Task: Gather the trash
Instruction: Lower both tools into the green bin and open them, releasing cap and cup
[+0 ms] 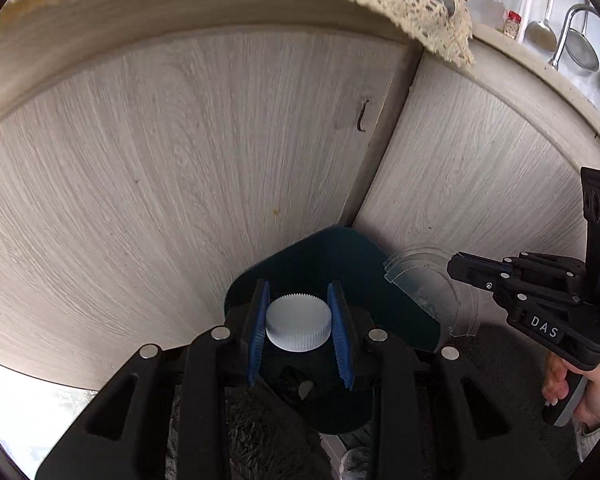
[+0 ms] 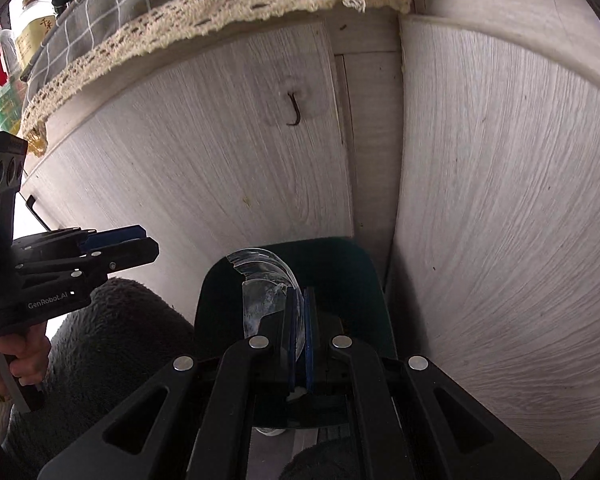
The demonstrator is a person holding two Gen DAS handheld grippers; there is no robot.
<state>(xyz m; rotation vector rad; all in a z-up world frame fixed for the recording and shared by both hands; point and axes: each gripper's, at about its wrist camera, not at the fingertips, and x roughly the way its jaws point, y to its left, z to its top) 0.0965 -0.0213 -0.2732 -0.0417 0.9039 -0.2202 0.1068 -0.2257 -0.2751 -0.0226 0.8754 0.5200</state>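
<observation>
My left gripper [image 1: 299, 322] is shut on a white ribbed bottle cap [image 1: 299, 323], held between its blue pads above a dark green trash bin [image 1: 340, 252]. My right gripper [image 2: 299, 332] is shut on a piece of clear plastic packaging [image 2: 264, 280], held over the same bin [image 2: 340, 276]. In the left wrist view the right gripper [image 1: 456, 268] sits to the right with the clear plastic [image 1: 428, 280] at its tip. In the right wrist view the left gripper [image 2: 148, 246] is at the left, level with the bin's rim.
The bin stands in a corner of pale wood-grain cabinet doors [image 1: 180, 180]. A lace-edged cloth [image 2: 204, 16] hangs over the counter above. A dark fluffy rug [image 2: 112, 340] lies left of the bin. Bottles [image 2: 32, 28] and hanging utensils [image 1: 540, 28] are on the counter.
</observation>
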